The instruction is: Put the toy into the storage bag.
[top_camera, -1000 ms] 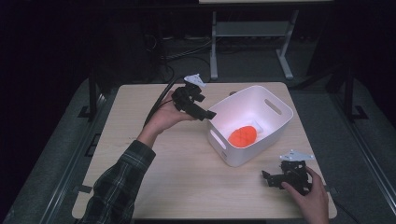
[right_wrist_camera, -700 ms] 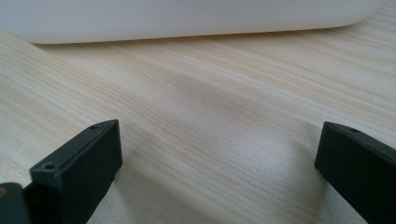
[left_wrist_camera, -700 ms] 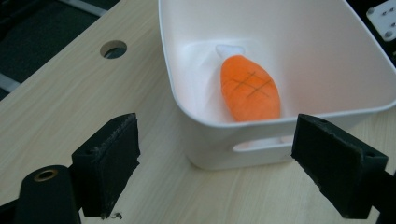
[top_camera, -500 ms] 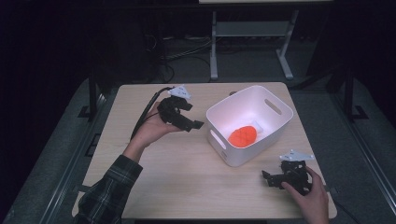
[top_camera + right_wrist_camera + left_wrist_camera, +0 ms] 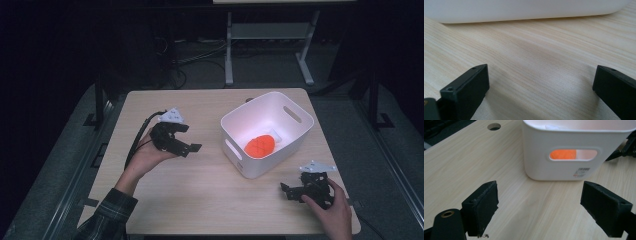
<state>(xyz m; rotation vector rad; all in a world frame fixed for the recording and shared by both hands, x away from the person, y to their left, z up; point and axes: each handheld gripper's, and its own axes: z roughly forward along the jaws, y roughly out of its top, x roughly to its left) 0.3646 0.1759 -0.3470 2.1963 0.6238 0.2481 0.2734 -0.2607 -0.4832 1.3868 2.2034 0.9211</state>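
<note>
A white bin (image 5: 295,131) with handle slots stands on the right half of the wooden table (image 5: 200,200). An orange ridged object (image 5: 260,146) lies inside it and shows through the bin's (image 5: 541,157) handle slot as an orange patch (image 5: 562,154). My left gripper (image 5: 192,148) is held above the table left of the bin, jaws wide apart and empty, pointing at the bin (image 5: 539,202). My right gripper (image 5: 286,190) rests low at the table's front right corner, open and empty (image 5: 540,87), facing the bin's wall (image 5: 524,10).
A round cable hole (image 5: 494,126) sits in the tabletop beyond the bin. A metal stand (image 5: 270,40) rises behind the table on the dark floor. A small white piece (image 5: 276,135) lies in the bin beside the orange object. Bare wood lies between the grippers.
My left gripper has drawn back leftward and toward the person, away from the bin's rim, and now hovers over the table's left half. The right gripper has stayed put.
</note>
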